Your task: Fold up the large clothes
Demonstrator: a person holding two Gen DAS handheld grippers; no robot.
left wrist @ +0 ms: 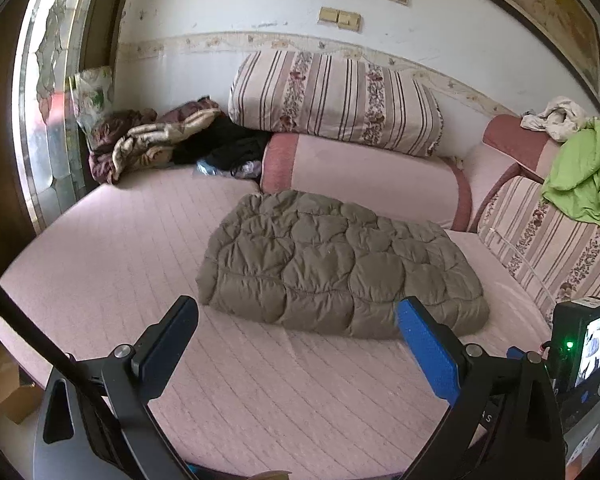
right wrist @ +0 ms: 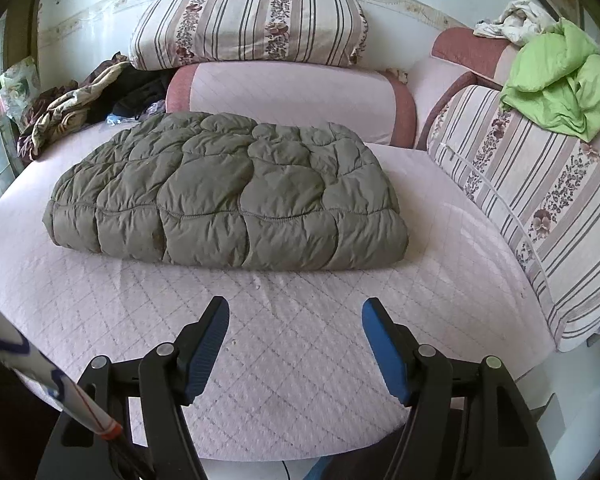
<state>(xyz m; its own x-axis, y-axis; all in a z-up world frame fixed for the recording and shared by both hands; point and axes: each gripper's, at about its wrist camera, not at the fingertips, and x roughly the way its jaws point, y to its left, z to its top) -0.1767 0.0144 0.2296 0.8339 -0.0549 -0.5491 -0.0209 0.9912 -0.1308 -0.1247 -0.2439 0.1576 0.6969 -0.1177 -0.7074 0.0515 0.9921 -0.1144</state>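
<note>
A bed [right wrist: 300, 360] with a pink quilted cover fills the room's middle, daylight falling across it. At 12 o'clock a white wall [left wrist: 220, 8] carries a floral border (scuffed in places) and two light switches [left wrist: 339, 19]. At 9 o'clock stands a patterned glass door [left wrist: 48, 80]; striped bedding [right wrist: 252, 24] is stacked along the wall.

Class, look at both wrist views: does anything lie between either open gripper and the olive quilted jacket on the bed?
Nothing visible does. Only bare pink bedcover lies between the right gripper and the olive quilted jacket. The left gripper also faces the jacket's near edge with nothing in between. Both grippers are open and empty.
</note>
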